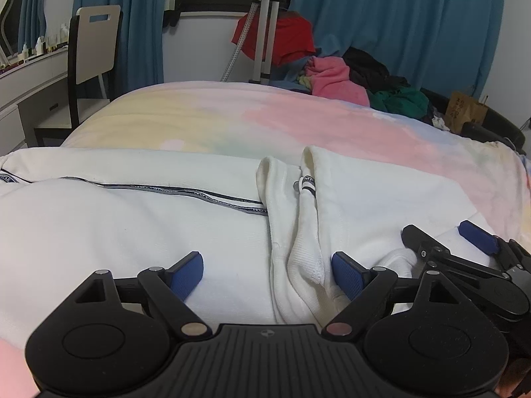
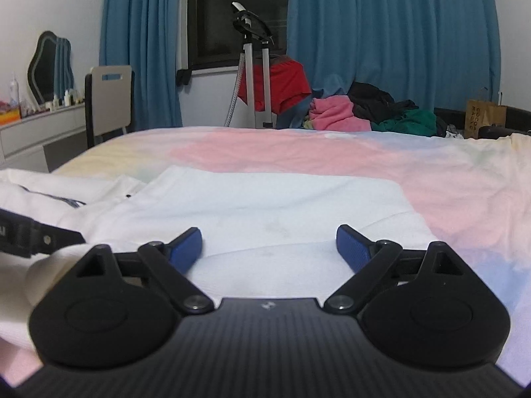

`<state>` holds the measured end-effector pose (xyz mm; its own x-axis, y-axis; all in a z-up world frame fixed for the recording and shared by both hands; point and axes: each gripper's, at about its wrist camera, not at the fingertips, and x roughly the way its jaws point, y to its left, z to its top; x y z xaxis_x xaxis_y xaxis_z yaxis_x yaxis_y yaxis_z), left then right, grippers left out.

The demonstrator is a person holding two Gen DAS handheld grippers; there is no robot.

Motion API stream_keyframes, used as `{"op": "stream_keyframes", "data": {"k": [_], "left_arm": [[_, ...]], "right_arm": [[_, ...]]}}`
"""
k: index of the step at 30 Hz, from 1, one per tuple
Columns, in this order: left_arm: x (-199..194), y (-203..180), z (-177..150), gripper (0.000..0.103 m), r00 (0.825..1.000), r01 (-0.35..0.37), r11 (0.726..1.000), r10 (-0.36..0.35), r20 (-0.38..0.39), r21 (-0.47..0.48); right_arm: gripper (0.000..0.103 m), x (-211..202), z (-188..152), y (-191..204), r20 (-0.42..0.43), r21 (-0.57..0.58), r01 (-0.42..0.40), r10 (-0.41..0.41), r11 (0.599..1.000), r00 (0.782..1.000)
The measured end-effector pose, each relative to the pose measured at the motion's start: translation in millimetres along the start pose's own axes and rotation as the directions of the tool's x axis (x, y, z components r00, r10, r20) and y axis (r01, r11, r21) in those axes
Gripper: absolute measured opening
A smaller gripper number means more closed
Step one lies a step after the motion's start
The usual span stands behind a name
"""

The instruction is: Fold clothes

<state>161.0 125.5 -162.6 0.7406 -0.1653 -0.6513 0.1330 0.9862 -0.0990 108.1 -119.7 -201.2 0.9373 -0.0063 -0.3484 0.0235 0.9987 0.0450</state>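
Garment: a white garment [image 1: 132, 232] lies spread flat on the near part of the bed, filling the foreground of both wrist views; a dark printed trim tape [image 1: 212, 195] runs across it in the left wrist view.
Folded part: a ribbed white cuff [image 1: 300, 258] lies over the body of the garment, with a small striped tab [image 1: 308, 182] at its upper end.
Left gripper: the left gripper [image 1: 267, 277] sits low over the white cloth, jaws spread wide; the cuff lies between the blue pads [image 1: 187, 275], nearer the right-hand one, and neither pad visibly presses on it.
Right gripper: the right gripper [image 2: 268, 248] stands with its jaws wide apart over a flat white panel of the garment; nothing is pinched between them. In the left wrist view it shows at the right edge, just beside the left gripper.
Bed: the bedspread [image 2: 298, 152] is pastel, with pink, yellow and pale blue patches, bare beyond the garment.
Clothes pile: a heap at the far side of the bed includes a pink garment [image 2: 332, 112], a green one [image 2: 408, 122] and a black one [image 2: 371, 99].
Room: a stand [image 2: 255, 76] draped with red cloth, blue curtains [image 2: 391, 33], a dark window, a chair [image 2: 111, 99] at a white dresser, a brown paper bag [image 2: 484, 116].
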Motion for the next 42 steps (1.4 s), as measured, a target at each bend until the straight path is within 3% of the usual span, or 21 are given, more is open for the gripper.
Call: {"op": "stream_keyframes", "data": {"k": [3, 11, 42], "left_arm": [[-1.0, -0.8, -0.8, 0.086, 1.000, -0.003, 1.000, 0.003, 0.003, 0.004], [-3.0, -1.3, -2.2, 0.086, 1.000, -0.008, 1.000, 0.008, 0.005, 0.005], [-7.3, -1.2, -4.0, 0.086, 1.000, -0.015, 1.000, 0.015, 0.006, -0.020]], "right_arm": [[0.089, -8.7, -2.2, -3.2, 0.000, -0.004, 0.002, -0.002, 1.000, 1.000], [0.090, 38.9, 13.5, -5.0, 0.002, 0.003, 0.007, -0.007, 1.000, 1.000], [0.090, 12.4, 6.9, -3.3, -0.007, 0.002, 0.002, -0.002, 1.000, 1.000]]}}
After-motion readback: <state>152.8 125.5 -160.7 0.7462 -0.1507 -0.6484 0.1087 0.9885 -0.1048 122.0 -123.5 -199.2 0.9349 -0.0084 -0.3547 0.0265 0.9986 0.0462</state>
